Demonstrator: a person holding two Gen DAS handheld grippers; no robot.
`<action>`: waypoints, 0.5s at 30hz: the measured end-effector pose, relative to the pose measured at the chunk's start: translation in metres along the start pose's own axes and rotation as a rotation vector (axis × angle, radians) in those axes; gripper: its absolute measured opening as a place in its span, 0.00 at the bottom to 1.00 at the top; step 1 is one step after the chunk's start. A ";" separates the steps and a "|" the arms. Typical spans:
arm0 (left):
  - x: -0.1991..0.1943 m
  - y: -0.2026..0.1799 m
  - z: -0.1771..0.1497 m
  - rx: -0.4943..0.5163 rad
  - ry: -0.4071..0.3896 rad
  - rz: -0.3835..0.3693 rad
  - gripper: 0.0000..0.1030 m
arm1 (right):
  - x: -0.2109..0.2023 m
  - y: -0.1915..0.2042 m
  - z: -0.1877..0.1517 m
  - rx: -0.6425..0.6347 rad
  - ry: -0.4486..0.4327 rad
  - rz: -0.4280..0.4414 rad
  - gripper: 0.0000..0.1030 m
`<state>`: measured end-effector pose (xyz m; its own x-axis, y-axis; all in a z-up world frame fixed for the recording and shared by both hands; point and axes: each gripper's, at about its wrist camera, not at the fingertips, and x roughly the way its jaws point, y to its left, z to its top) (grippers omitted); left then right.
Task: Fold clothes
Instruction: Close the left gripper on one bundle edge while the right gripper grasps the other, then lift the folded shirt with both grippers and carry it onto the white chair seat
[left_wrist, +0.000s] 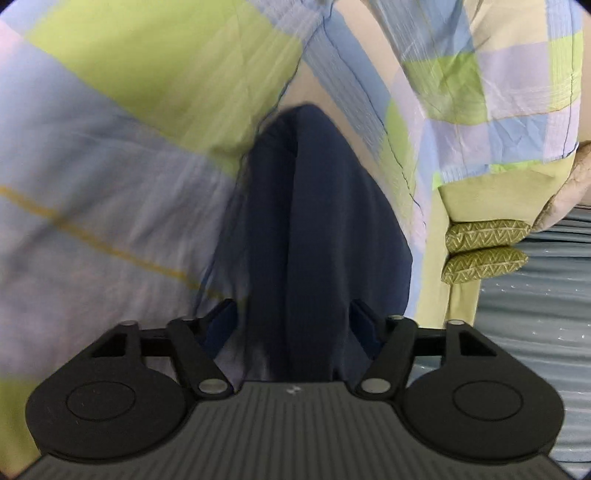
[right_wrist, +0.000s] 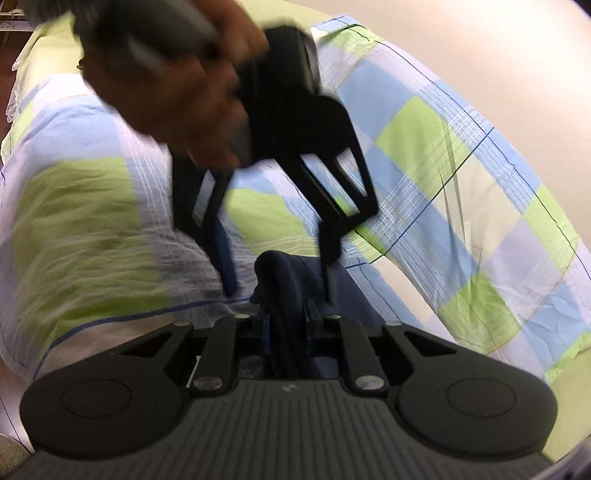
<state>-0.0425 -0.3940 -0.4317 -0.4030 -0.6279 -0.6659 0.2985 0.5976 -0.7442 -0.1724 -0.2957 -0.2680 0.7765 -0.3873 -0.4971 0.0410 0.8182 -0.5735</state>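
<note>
On the checked green-and-blue bedspread (right_wrist: 424, 147), right fingers (right_wrist: 286, 314) are pinching the dark navy cloth garment (left_wrist: 317, 236); left fingers (left_wrist: 293, 321), half-open, are straddling it untouching. Next: closing left, then lifting to fold.

My view: the navy garment (left_wrist: 314, 236) is soft matt cloth, creased. The checked bedsheet (left_wrist: 129, 110) is thin woven cotton-like fabric, wrinkled. My left gripper (left_wrist: 295, 325) is matt black plastic with bright metal pins; its base is ribbed grey.
</note>
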 end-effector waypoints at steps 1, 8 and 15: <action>0.001 0.000 -0.001 0.024 -0.006 0.010 0.44 | 0.000 0.002 -0.001 -0.012 0.012 0.018 0.24; 0.004 -0.011 0.000 0.082 0.001 0.084 0.47 | -0.042 -0.076 -0.049 0.225 0.136 0.000 0.61; 0.005 -0.024 0.001 0.115 0.004 0.166 0.52 | -0.036 -0.248 -0.194 1.115 0.330 0.036 0.67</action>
<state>-0.0508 -0.4118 -0.4175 -0.3431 -0.5236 -0.7798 0.4580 0.6316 -0.6255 -0.3328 -0.5671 -0.2346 0.5940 -0.3134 -0.7409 0.6800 0.6877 0.2543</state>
